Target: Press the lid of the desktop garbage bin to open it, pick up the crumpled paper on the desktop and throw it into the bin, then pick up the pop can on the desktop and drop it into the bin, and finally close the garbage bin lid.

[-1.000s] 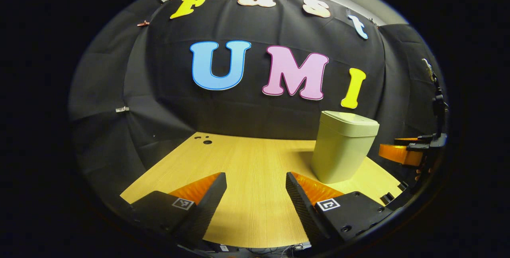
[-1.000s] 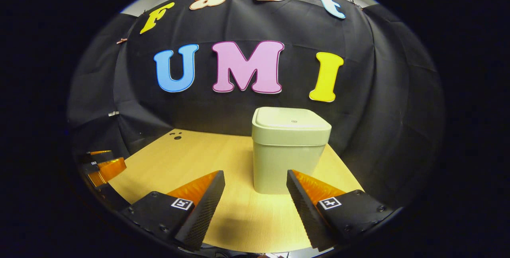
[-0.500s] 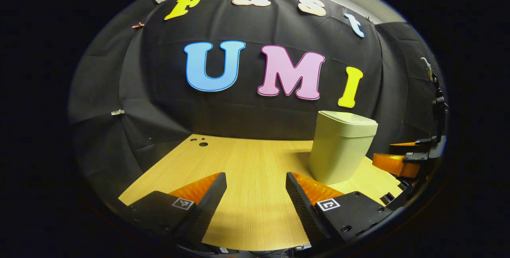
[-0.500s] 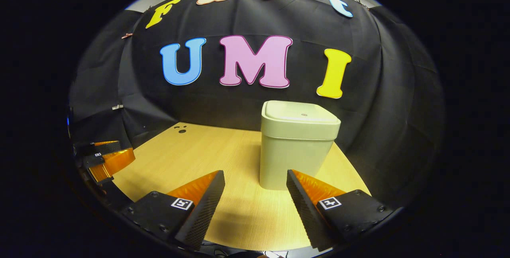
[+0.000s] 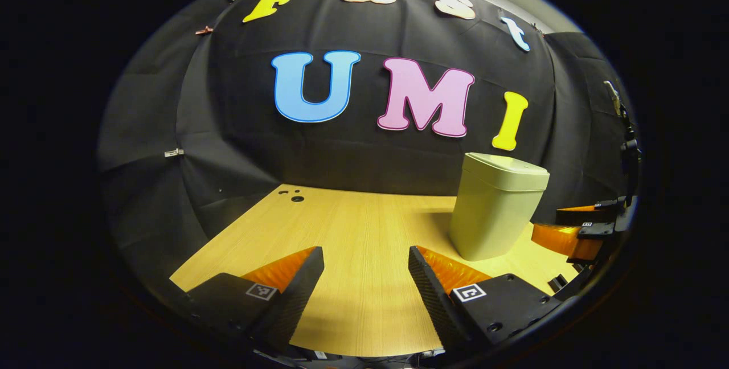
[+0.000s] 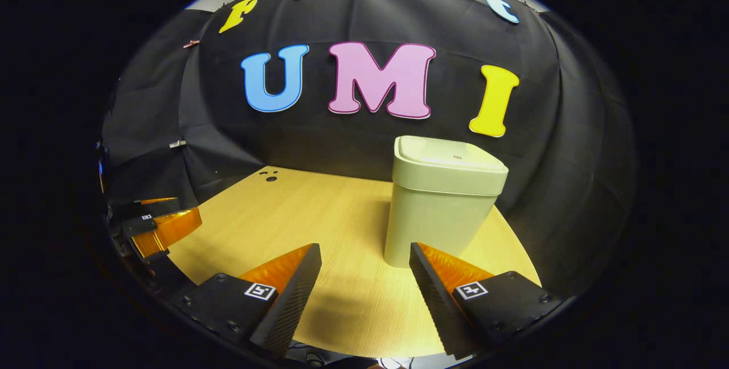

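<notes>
A pale green desktop bin (image 5: pixel 495 209) (image 6: pixel 441 198) stands on the wooden table with its lid (image 6: pixel 453 158) shut flat. In the left gripper view my left gripper (image 5: pixel 365 269) is open over bare wood, the bin ahead to its right. In the right gripper view my right gripper (image 6: pixel 364 269) is open, low near the front edge, the bin just ahead and slightly right. Nothing sits between either pair of fingers. The right gripper (image 5: pixel 575 229) shows past the bin at the far right of the left gripper view. The left gripper (image 6: pixel 154 226) shows at the left edge of the right gripper view.
The wooden table (image 5: pixel 353 232) (image 6: pixel 296 221) has small cable holes (image 5: pixel 296 198) (image 6: pixel 270 177) at its back left corner. Black cloth walls close in the back and both sides. A dark stand (image 5: pixel 626 141) rises at the far right of the left gripper view.
Both views have shifted a little: the bin sits further right and slightly higher in each. In the right gripper view the bin looks nearer. Both grippers stay open.
</notes>
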Demonstrator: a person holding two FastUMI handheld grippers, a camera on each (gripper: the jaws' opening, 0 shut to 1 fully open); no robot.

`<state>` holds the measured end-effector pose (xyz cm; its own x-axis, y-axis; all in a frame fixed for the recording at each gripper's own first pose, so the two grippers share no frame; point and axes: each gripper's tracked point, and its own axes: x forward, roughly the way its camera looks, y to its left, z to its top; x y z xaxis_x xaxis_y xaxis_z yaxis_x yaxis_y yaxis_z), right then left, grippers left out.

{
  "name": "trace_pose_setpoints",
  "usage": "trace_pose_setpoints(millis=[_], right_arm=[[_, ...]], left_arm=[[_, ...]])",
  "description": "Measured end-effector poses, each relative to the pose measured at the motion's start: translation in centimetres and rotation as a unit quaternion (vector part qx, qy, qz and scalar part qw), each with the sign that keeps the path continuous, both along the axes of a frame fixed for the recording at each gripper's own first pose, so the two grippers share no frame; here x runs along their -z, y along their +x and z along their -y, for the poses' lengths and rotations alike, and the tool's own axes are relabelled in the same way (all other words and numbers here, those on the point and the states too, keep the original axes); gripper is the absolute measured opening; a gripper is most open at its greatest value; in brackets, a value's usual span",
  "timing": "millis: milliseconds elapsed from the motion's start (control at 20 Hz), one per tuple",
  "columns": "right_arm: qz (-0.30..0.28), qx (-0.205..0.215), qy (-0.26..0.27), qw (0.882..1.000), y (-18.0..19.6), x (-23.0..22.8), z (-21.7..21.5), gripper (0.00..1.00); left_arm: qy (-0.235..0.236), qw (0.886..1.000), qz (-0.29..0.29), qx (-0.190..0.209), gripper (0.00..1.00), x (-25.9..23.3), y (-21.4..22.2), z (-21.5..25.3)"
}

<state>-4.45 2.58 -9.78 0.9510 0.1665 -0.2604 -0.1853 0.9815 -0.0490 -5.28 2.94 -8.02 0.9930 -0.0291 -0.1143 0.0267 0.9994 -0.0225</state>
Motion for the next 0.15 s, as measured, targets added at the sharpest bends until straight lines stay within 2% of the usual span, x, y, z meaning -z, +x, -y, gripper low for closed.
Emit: trace_pose_setpoints(millis=[150], right_arm=[[-0.006, -0.003, 0.005, 1.0, 0.01, 0.61, -0.22, 0.98]], left_arm=[[-0.001, 1.0, -0.015, -0.007, 0.96, 0.7, 0.52, -0.2]])
